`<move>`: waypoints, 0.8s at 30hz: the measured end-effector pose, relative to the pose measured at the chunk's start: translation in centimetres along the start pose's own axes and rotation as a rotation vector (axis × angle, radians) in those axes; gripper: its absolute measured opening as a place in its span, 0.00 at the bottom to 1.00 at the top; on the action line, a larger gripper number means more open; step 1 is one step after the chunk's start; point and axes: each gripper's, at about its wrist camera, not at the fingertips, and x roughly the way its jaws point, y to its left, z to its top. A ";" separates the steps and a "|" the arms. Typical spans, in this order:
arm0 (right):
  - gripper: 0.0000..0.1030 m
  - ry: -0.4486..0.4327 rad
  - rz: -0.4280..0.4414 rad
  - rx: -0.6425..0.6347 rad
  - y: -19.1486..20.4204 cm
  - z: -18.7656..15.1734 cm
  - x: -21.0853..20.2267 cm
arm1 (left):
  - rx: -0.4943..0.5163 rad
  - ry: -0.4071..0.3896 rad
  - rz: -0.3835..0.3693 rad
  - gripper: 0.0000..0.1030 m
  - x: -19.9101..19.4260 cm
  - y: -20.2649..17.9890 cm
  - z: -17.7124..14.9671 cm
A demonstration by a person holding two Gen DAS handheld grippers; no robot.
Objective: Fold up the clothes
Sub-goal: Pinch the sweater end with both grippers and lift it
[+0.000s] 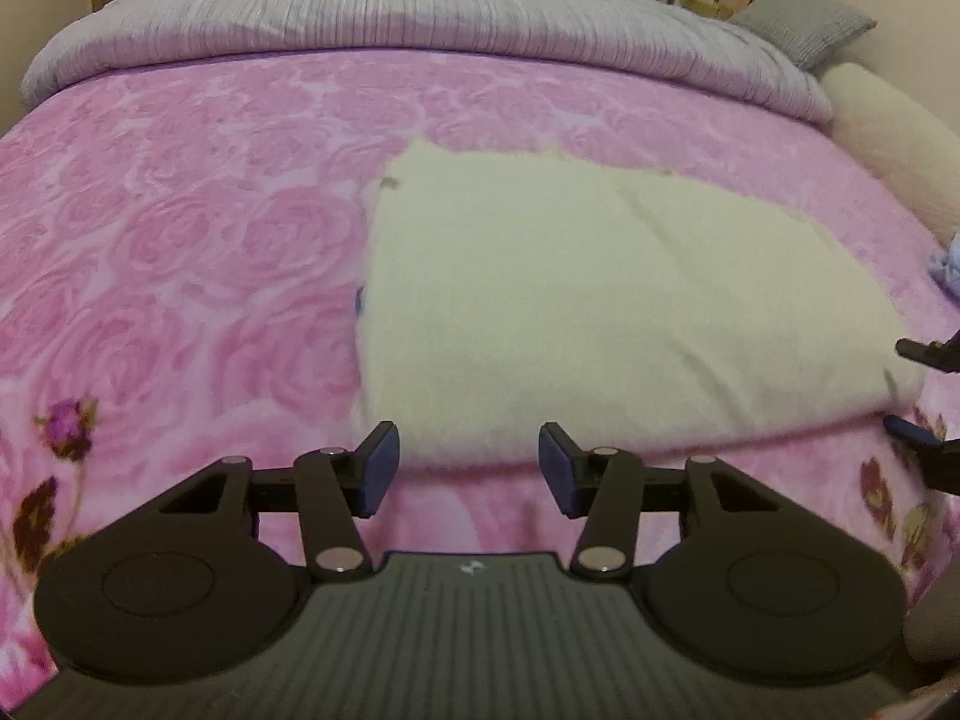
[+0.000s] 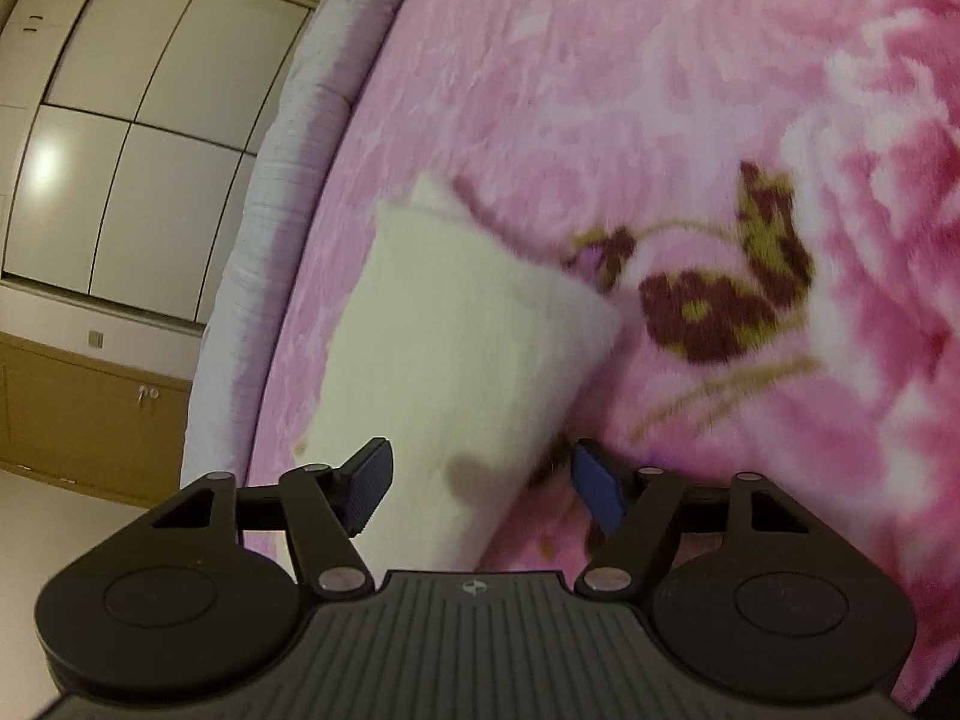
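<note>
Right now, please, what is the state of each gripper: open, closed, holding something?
Left gripper: open, holding nothing, near the edge of the cream folded garment.
Right gripper: open, holding nothing, at the garment's corner.

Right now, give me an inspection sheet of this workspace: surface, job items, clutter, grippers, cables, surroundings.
Surface: pink rose-pattern blanket spread over the bed, with a grey striped duvet bunched along its far edge.
Job's things: cream fuzzy garment lying flat on the blanket, already folded into a rough rectangle.
Clutter: small pale blue item at the bed's right edge, too cut off to identify.
Grippers: left gripper open, hovering at the garment's near edge; right gripper open, at the garment's right corner; neither holds cloth.
Cables: nothing seen.
Surroundings: grey pillow, cream bolster, white wardrobe doors, wooden cabinet.
</note>
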 end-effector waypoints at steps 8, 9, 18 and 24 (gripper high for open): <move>0.63 -0.030 -0.004 -0.011 0.3 0.0 0.3 | -0.222 0.046 -0.134 0.46 0.7 1.8 -0.8; 0.63 -0.032 -0.007 -0.020 0.4 -0.1 0.3 | -0.282 0.046 -0.147 0.46 1.1 2.3 -1.0; 0.66 -0.042 -0.003 -0.011 0.5 0.0 0.9 | -0.803 -0.047 -0.250 0.62 4.0 6.3 -2.5; 0.23 -0.049 0.010 0.053 -0.1 0.4 1.5 | -0.929 -0.088 -0.252 0.15 5.5 7.3 -2.2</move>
